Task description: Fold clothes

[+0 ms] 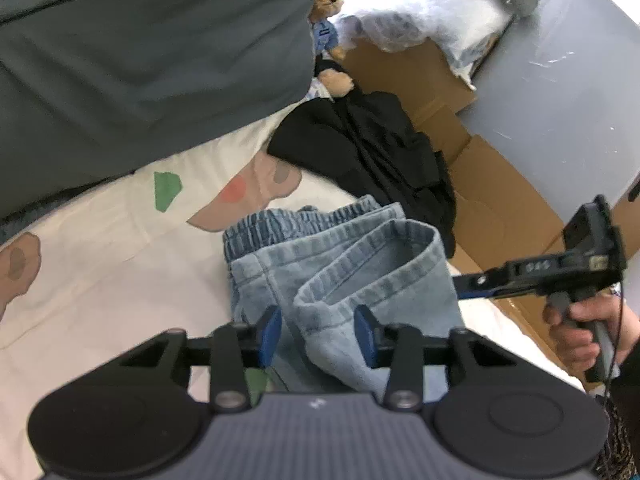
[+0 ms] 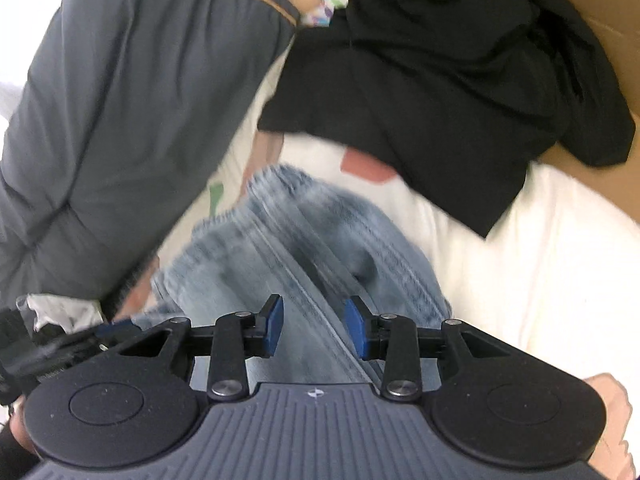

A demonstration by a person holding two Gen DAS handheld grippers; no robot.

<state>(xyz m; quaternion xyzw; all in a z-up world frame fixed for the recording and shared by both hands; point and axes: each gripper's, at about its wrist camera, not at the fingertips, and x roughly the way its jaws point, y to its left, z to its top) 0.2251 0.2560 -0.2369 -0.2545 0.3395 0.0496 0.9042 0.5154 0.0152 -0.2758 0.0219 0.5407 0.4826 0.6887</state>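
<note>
Light blue jeans point(image 1: 336, 264) lie folded on a white patterned bedsheet point(image 1: 112, 256), waistband away from me, leg cuffs on top. My left gripper point(image 1: 318, 334) is open, its blue pads either side of a cuff fold, not clamped. My right gripper point(image 2: 314, 326) is open above the jeans point(image 2: 288, 240), which are motion-blurred in the right wrist view. The right gripper also shows in the left wrist view point(image 1: 472, 284) at the jeans' right edge, held by a hand.
A grey quilt point(image 1: 140, 52) covers the far left. A black garment point(image 1: 368, 148) lies beyond the jeans, partly over cardboard point(image 1: 500, 200). A plush toy point(image 1: 330, 12) sits at the back. A grey panel point(image 1: 560, 92) stands at right.
</note>
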